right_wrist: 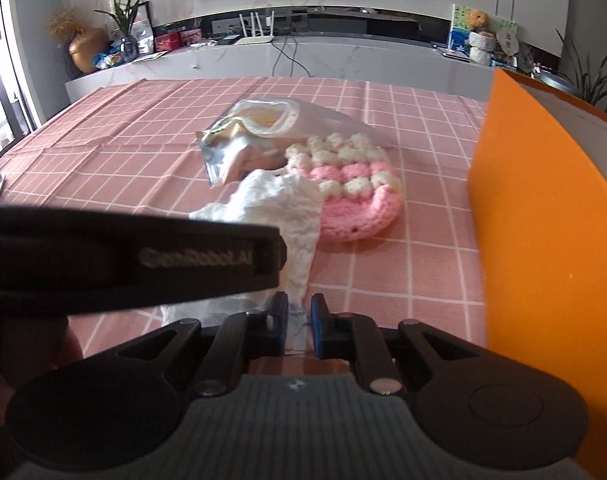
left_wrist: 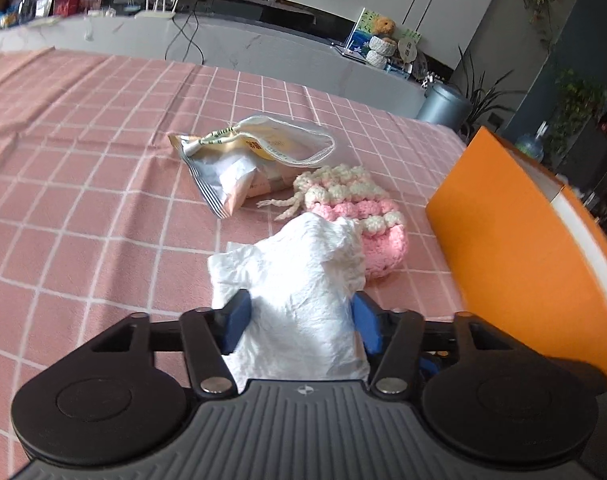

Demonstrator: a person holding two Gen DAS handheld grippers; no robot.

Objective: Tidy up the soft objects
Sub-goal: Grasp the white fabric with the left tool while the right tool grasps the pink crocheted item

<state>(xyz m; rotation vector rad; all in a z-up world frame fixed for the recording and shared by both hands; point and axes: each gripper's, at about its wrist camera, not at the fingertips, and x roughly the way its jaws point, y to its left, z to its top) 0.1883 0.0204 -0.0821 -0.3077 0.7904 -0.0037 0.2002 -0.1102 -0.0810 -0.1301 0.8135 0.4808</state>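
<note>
- Left wrist view: the left claw [left_wrist: 299, 322] has a crumpled white tissue [left_wrist: 299, 276] bunched between its blue pads [left_wrist: 235, 326], which touch it on both sides, so I read the claw as grasping the tissue, though not tightly.
- The tissue is puffy and creased, and billows forward past the fingertips. Its far edge overlaps the near edge of a pink-and-cream crocheted pouch [left_wrist: 367, 216] lying on the worktop [left_wrist: 83, 168].
- Just beyond the pouch lies an opened foil snack bag [left_wrist: 239, 164], mouth gaping, partly flattened. The pouch's drawstring ends trail toward it.
- An orange box [left_wrist: 519, 240] stands at the right, near the pouch. My guess is that it is where the soft things are meant to go, which would explain the pile sitting so close to it.
- The worktop wears a pink checked cloth, fairly smooth apart from fold lines.
- Right wrist view: the right claw [right_wrist: 299, 328] is nearly clenched, with a thin trailing corner of the same tissue [right_wrist: 279, 208] hanging in the narrow gap. It looks pinched there, but I would not swear how firmly.
- The left claw's black arm [right_wrist: 143, 256] crosses the left side of this view, over the tissue, so both claws are on the one sheet. Probably they are gathering or folding it before it moves.
- From here the pouch [right_wrist: 355, 196] looks thick and nubbly, cream bobbles above a pink band, lying flat, with the foil bag [right_wrist: 263, 136] touching its far side and the orange box [right_wrist: 543, 240] upright to the right.
</note>
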